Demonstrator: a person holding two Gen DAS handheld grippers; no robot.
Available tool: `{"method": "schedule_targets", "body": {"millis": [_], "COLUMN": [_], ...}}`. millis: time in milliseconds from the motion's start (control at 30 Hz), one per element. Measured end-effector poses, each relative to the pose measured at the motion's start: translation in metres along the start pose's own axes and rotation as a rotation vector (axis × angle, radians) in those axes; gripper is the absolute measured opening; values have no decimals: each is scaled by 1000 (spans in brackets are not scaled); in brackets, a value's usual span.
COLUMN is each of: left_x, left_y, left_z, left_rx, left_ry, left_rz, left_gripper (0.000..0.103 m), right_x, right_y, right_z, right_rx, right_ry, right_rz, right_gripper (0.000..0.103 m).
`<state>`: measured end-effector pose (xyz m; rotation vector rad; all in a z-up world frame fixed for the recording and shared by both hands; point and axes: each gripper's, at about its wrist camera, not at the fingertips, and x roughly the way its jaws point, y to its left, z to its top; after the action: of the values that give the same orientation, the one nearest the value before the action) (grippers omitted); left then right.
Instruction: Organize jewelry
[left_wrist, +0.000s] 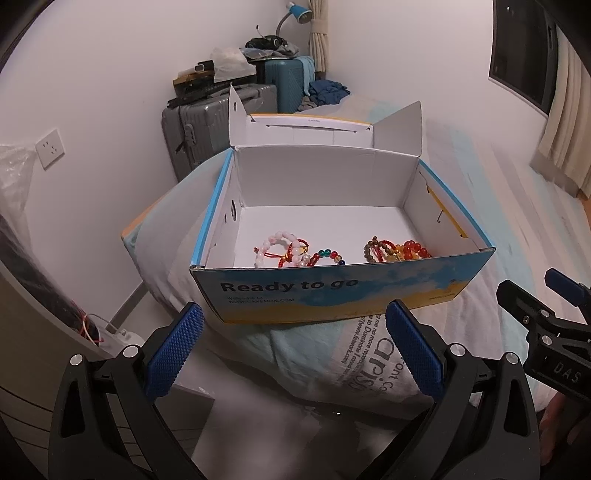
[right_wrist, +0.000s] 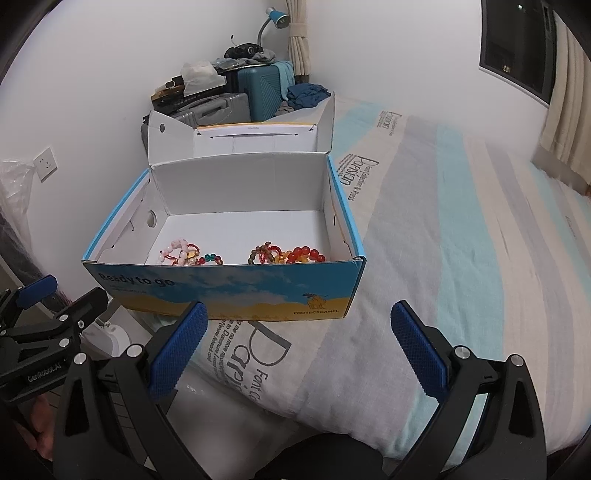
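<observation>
Two clusters of beaded bracelets lay on the white floor of the open cardboard box (left_wrist: 332, 295), both close behind its near wall. The pink-and-white cluster (left_wrist: 284, 251) sat left of centre; the red-and-brown cluster (left_wrist: 397, 251) sat to its right, a bare gap between them. The box rested on the striped bedspread (right_wrist: 461, 258), lid flap standing up at the back, front panel printed "Ready to go".

The left gripper (left_wrist: 293, 350) hung short of the box, below its front wall, jaws spread wide with nothing between them. Its blue pads (left_wrist: 173, 354) framed the lower edge of the front panel; no contact with the box. The bracelets lay ahead of and above the fingertips in that view, beyond the front wall.

The right gripper (right_wrist: 299, 350) was likewise wide apart and empty, over the printed bedding just before the box's right front corner. Each gripper showed at the edge of the other's view, side by side, apart.

Suitcases (left_wrist: 221, 122) stood against the far wall.
</observation>
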<state>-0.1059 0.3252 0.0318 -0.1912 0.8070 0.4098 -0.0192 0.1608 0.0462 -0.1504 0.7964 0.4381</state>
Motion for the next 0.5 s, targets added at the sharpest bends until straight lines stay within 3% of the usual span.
{"method": "schedule_targets", "body": {"millis": [500], "left_x": [-3], "left_y": [-1], "left_z": [4], "left_rx": [-11], "left_ry": [-9], "left_rz": [20], "left_gripper": [97], "right_x": [-3], "right_y": [1], "right_z": [-1], "right_rx": [-2], "right_ry": [-5], "right_rz": [5], "right_gripper": [96]}}
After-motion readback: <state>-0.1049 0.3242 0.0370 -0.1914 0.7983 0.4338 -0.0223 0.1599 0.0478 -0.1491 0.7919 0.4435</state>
